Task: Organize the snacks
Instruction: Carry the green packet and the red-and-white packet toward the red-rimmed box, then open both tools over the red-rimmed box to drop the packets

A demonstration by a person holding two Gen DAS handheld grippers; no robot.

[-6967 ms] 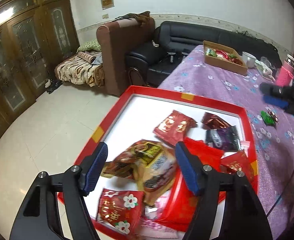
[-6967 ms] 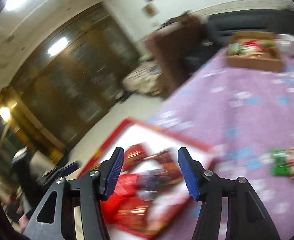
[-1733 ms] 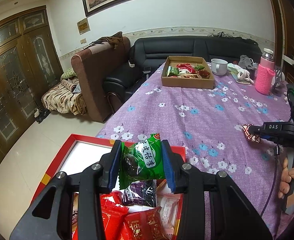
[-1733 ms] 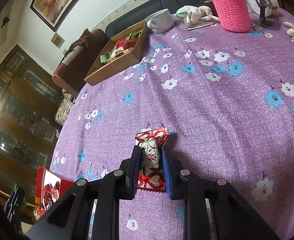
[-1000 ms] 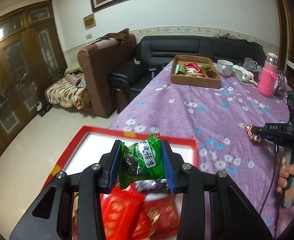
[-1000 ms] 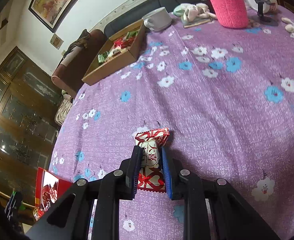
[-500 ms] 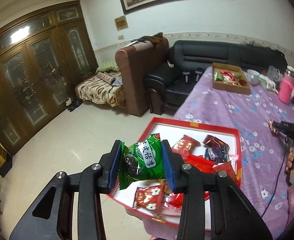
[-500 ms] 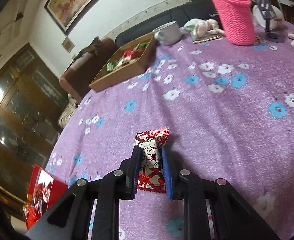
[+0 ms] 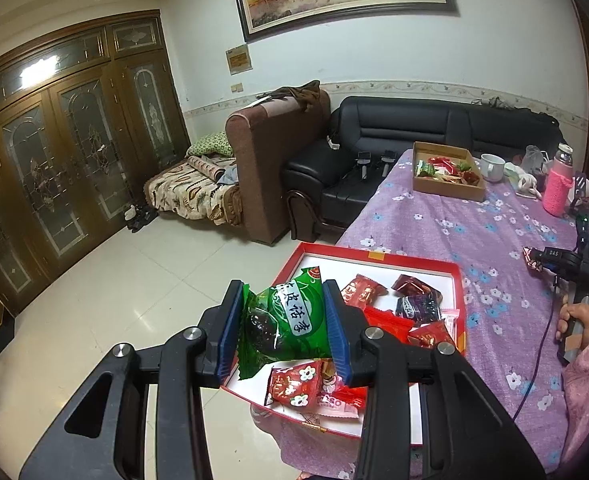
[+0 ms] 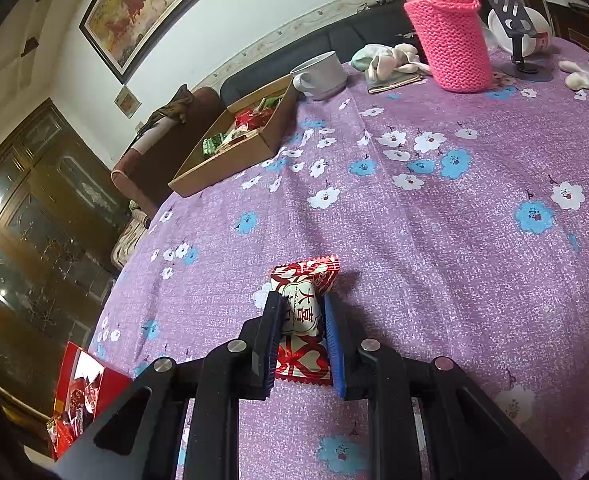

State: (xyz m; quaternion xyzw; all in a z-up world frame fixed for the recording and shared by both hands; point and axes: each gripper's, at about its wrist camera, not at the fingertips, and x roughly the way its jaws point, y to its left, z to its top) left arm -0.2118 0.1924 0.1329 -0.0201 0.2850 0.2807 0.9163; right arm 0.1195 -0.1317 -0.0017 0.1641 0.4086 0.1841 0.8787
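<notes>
My left gripper is shut on a green snack packet and holds it in the air above the near-left corner of a red box with several red and dark snack packets. My right gripper is shut on a red-and-white candy, held just above the purple flowered tablecloth. In the left wrist view that right gripper shows at the far right, held by a hand. A brown cardboard tray with sorted snacks stands at the table's far end.
Beyond the cardboard tray stand a white mug, a bottle in a pink knitted sleeve, a phone stand and soft toys. The red box overhangs the table's near-left edge. Sofas and tiled floor lie left.
My left gripper has pulled back and up with the green packet, so the whole red box and more floor now show. The right gripper has tilted up slightly, candy still gripped.
</notes>
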